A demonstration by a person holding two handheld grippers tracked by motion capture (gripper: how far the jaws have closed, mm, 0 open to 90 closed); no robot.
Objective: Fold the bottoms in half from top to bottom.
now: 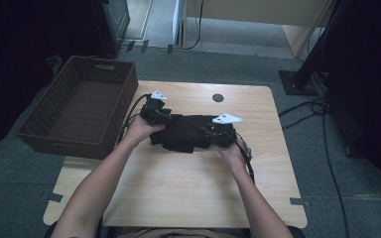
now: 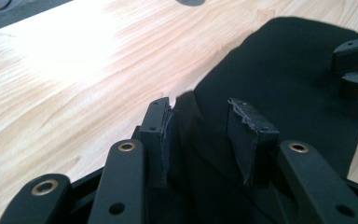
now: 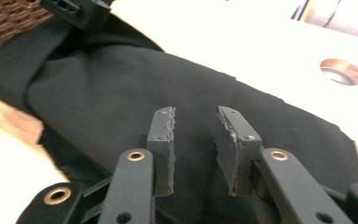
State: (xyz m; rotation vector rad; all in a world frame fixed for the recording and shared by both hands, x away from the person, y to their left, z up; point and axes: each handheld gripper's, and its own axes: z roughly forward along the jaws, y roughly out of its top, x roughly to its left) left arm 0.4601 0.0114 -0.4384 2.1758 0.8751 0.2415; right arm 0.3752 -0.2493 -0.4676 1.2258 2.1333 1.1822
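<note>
**stitchfix_dan:** Jaws first: the left gripper (image 2: 205, 135) has its pads parted, with a raised fold of the black cloth (image 2: 289, 79) standing between them. One pad sits right against that fold, the other is clear of it, so I wouldn't call it a grip. The right gripper (image 3: 195, 144) is parted too, hovering over flat fabric with nothing pinched.

**rig_mel:** Agreed. From the high view the cloth (image 1: 186, 133) lies bunched in the middle of the table (image 1: 178, 193), between the left gripper (image 1: 154, 111) and the right gripper (image 1: 218, 133). How do you reckon it handles?

**stitchfix_dan:** Soft, light, totally limp. Matte weave, not slippery, and nothing fragile about it. It'll sag and unfold if you lift one point, so I'd take a folded edge at each end and pinch through several layers.

**rig_mel:** Those serrated rubbery pads should bite fine. The tabletop is smooth pale wood grain with a round cable hole (image 1: 218, 97), so fabric will slide easily on it. The basket (image 1: 79, 106) at the table's left is dark woven wicker, stiff-sided, rectangular and open-topped.
</note>
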